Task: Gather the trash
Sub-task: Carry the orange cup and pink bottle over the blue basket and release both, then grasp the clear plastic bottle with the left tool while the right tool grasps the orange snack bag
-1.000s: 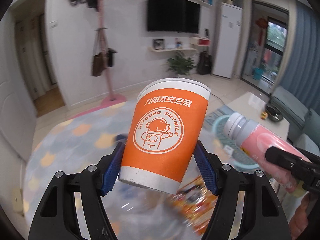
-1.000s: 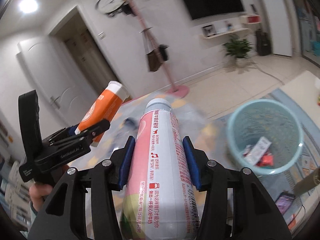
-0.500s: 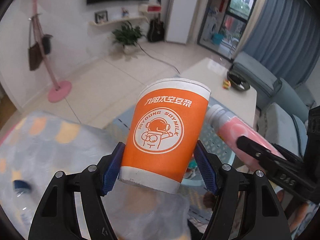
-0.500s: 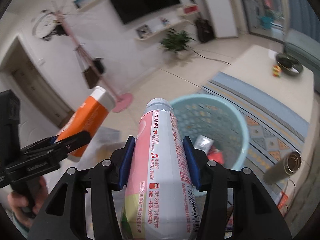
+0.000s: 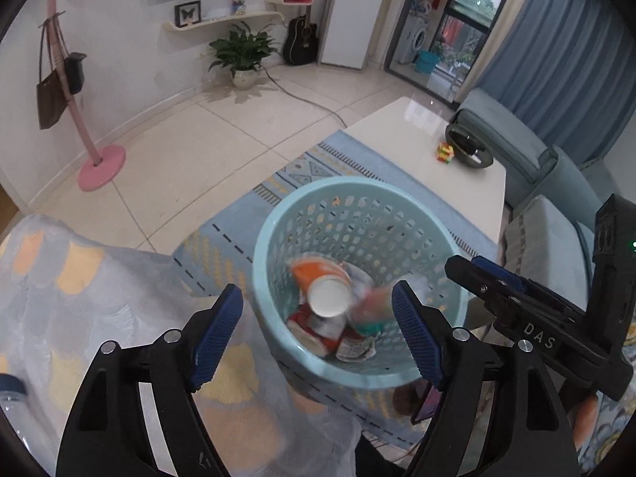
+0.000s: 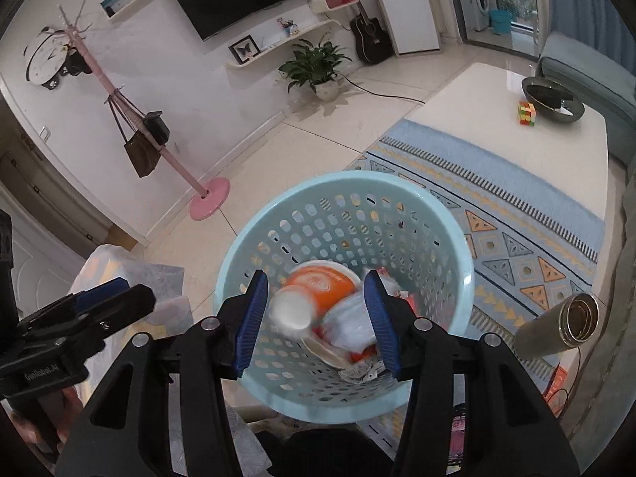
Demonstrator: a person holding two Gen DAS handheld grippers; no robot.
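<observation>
1. The left gripper (image 5: 318,334) hangs over the light blue basket (image 5: 278,234) with its blue pads spread wide and nothing between them; the right gripper (image 6: 316,318) is poised above the same basket (image 6: 449,222), likewise spread apart and empty.
2. The orange paper cup (image 5: 318,278) lies on its side inside the basket, its white base facing up; from the right wrist view the cup (image 6: 318,286) sits against a blurred pink-and-white bottle (image 6: 349,322); both rest on wrappers and other scraps at the bottom.
3. The basket stands on a blue patterned rug (image 6: 516,206), beside a white low table (image 6: 497,119); a metal flask (image 6: 564,326) lies near the rug's edge.
4. A pale blanket with orange patches (image 5: 79,298) spreads beneath the left gripper.
</observation>
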